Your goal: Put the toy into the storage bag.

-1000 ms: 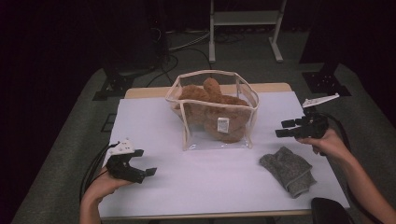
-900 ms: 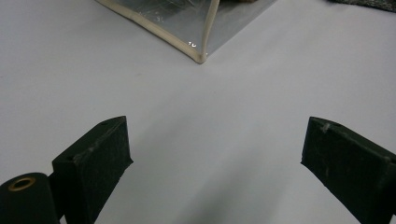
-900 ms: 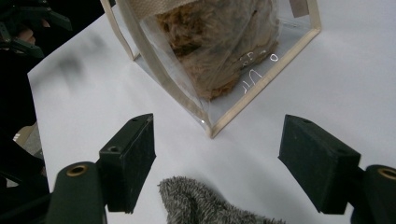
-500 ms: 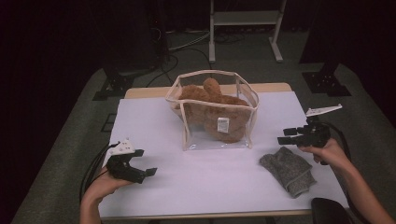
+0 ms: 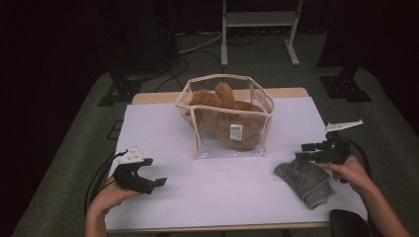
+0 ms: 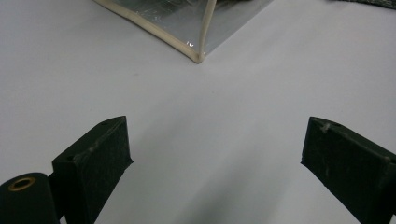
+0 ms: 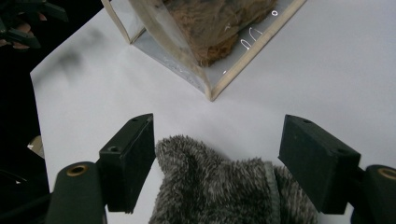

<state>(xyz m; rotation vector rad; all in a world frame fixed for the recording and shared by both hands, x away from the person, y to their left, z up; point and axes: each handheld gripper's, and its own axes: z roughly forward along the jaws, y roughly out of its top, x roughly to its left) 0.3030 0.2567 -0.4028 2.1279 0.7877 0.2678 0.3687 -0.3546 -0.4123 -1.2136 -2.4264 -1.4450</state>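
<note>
A clear plastic bag point(image 5: 227, 118) with cream piping stands at the table's middle back, holding a brown plush bear point(image 5: 222, 113). A grey fuzzy cloth item point(image 5: 304, 180) lies flat at the front right. My right gripper point(image 5: 305, 151) hovers over that cloth's near edge, jaws wide open; in the right gripper view the grey cloth point(image 7: 224, 186) sits between and below the jaws, untouched, with the bag's corner point(image 7: 210, 88) ahead. My left gripper point(image 5: 150, 175) rests open at the front left; the left gripper view has the bag's bottom corner point(image 6: 198, 53) ahead on the bare white table.
The white table top point(image 5: 163, 133) ends in a wooden strip at the back. A metal stand point(image 5: 257, 29) and cables lie on the dark floor behind. Open white surface lies between the two grippers.
My right gripper has come down and toward the grey cloth, now just above its edge. The left gripper has stayed put.
</note>
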